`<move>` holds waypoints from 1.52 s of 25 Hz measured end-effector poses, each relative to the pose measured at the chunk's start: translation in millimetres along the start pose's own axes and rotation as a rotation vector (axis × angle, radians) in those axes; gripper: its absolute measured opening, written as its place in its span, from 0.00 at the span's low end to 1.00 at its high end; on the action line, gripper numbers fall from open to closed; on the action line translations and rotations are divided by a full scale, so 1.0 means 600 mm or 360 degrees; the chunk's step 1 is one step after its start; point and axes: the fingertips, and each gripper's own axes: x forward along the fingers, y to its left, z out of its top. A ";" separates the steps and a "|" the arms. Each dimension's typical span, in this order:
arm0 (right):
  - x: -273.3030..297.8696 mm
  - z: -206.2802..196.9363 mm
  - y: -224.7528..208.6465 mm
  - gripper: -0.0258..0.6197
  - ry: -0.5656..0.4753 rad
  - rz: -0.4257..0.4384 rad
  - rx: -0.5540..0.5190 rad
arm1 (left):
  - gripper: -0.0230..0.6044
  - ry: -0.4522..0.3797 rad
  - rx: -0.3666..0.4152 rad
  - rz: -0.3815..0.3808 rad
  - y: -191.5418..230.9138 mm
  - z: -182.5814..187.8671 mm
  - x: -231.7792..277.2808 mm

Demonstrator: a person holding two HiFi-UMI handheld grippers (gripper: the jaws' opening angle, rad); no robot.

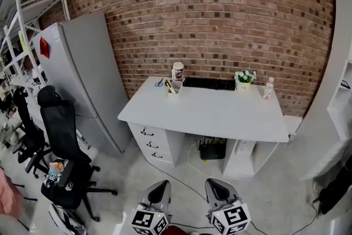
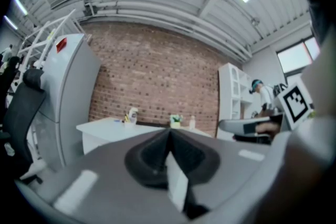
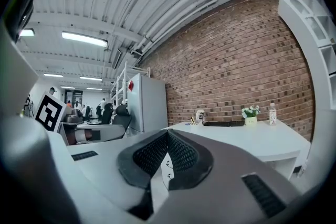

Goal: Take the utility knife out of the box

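Both grippers are low in the head view, over the floor and well short of the white desk (image 1: 220, 114). My left gripper (image 1: 159, 186) is shut, its dark pads meeting with nothing between them (image 2: 169, 135). My right gripper (image 1: 215, 184) is likewise shut and empty (image 3: 167, 135). A small open holder (image 1: 173, 87) with thin items in it stands at the desk's back left, beside a white cup (image 1: 177, 71). No utility knife can be made out at this distance.
Blue-handled scissors (image 1: 159, 83), a black keyboard (image 1: 209, 83), a potted plant (image 1: 244, 77) and a bottle (image 1: 268, 87) line the desk's back edge. A grey cabinet (image 1: 88, 74) and a black office chair (image 1: 63, 146) stand left, white shelving (image 1: 341, 91) right. Cables lie under the desk.
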 end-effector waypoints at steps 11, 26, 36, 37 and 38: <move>0.010 -0.006 0.009 0.05 0.0061 0.0063 0.0008 | 0.04 -0.0024 -0.0012 0.0060 0.012 0.009 -0.006; 0.049 -0.014 -0.020 0.05 0.0084 0.0028 0.0014 | 0.04 -0.0009 -0.0018 0.0050 0.041 -0.001 0.045; 0.146 -0.025 -0.037 0.05 0.0131 0.0009 0.0032 | 0.04 0.0045 -0.0022 0.0043 0.124 -0.014 0.115; 0.157 -0.027 -0.039 0.05 0.0139 0.0006 0.0036 | 0.04 0.0043 -0.0032 0.0047 0.134 -0.014 0.123; 0.169 -0.029 -0.040 0.05 0.0146 0.0003 0.0039 | 0.04 0.0038 -0.0043 0.0050 0.144 -0.012 0.131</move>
